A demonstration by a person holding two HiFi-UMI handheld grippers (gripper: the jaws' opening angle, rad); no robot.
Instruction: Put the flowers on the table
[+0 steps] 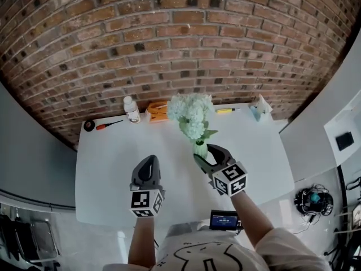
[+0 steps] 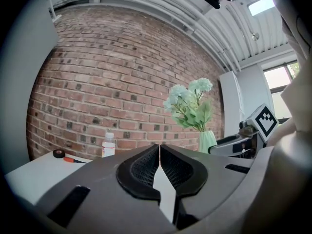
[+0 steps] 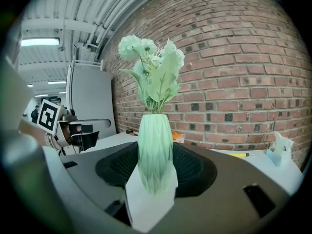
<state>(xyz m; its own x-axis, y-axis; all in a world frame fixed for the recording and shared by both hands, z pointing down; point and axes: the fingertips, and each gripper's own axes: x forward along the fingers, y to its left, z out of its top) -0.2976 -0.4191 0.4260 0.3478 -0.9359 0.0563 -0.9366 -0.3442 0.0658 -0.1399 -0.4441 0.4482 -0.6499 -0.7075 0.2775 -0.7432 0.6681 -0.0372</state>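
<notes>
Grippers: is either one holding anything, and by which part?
The right gripper grips the vase by its body, a jaw on each side. The left gripper is shut and empty.

Place: workshop or lab space.
Walls: bare brick wall (image 1: 180, 44).
Ceiling: exposed white pipes (image 2: 161, 9), strip light (image 3: 40, 42).
Tools: tape roll (image 1: 89, 125) and screwdriver (image 1: 108, 125) on the white counter (image 1: 113, 174).
</notes>
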